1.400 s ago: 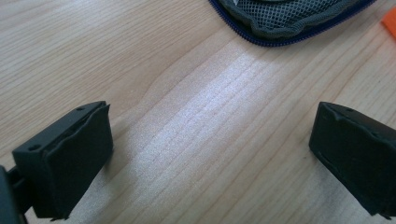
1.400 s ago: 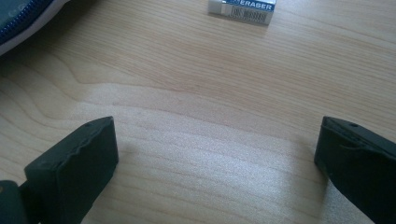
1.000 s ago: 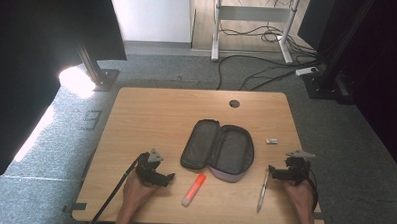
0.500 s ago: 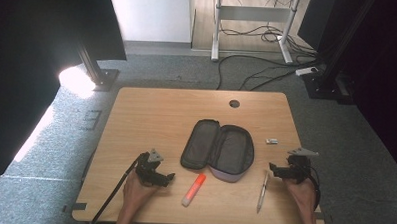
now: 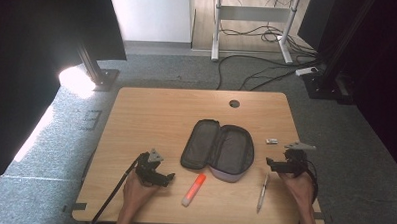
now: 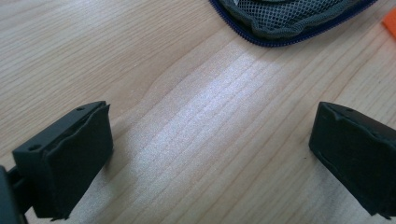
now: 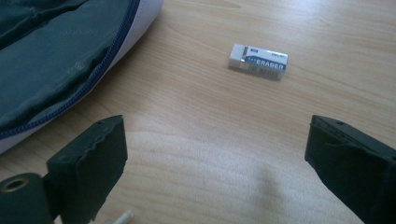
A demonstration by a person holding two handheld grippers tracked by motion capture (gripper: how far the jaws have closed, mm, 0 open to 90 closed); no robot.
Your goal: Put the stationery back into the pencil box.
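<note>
With nothing gripped yet, both claws stand wide over the counter (image 5: 151, 110): the right claw (image 7: 215, 163), its jaws having just narrowed slightly, faces the eraser (image 7: 258, 61) right of the open pencil case (image 5: 217, 150) and likely advances next, while the left claw (image 6: 210, 154) waits.

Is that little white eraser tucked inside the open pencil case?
No, the eraser lies on the bare table, apart from the pencil case.
</note>
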